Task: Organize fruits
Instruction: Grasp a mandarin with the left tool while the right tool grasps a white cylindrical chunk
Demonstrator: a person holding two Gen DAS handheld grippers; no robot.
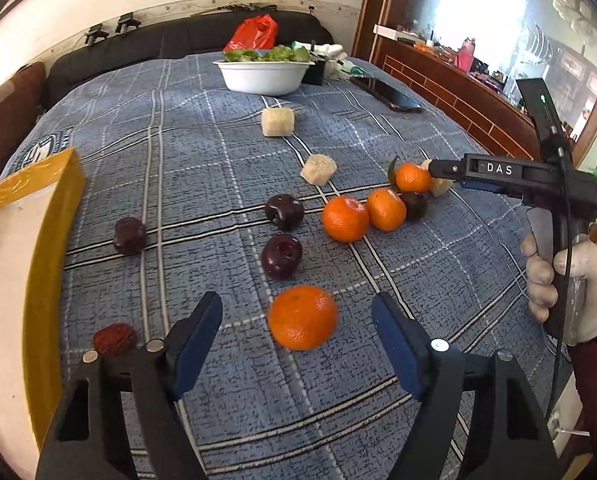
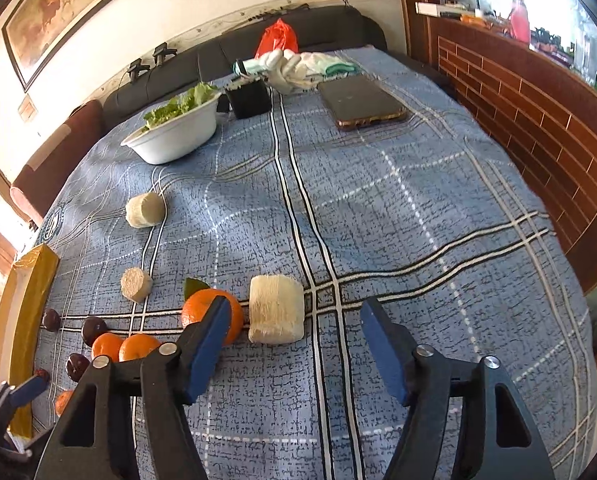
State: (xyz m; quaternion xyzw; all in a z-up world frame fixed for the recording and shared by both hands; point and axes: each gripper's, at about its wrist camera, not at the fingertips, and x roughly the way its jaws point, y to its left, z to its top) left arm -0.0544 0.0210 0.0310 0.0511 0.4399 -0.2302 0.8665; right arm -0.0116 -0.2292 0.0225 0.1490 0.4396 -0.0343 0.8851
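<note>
- Jaws of our left gripper stand apart around the near tangerine on the tablecloth, gripping nothing; closing off-centre, we risk rolling it away.
- Our right gripper gapes empty before the pale cut chunk; its left pad could nudge the leafed tangerine.

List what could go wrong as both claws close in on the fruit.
1. The left claw stands open around a loose orange; an off-centre squeeze may roll it away.
2. The right claw frames the pale block, but its left finger overlaps the leafy orange and might nudge it.
</note>
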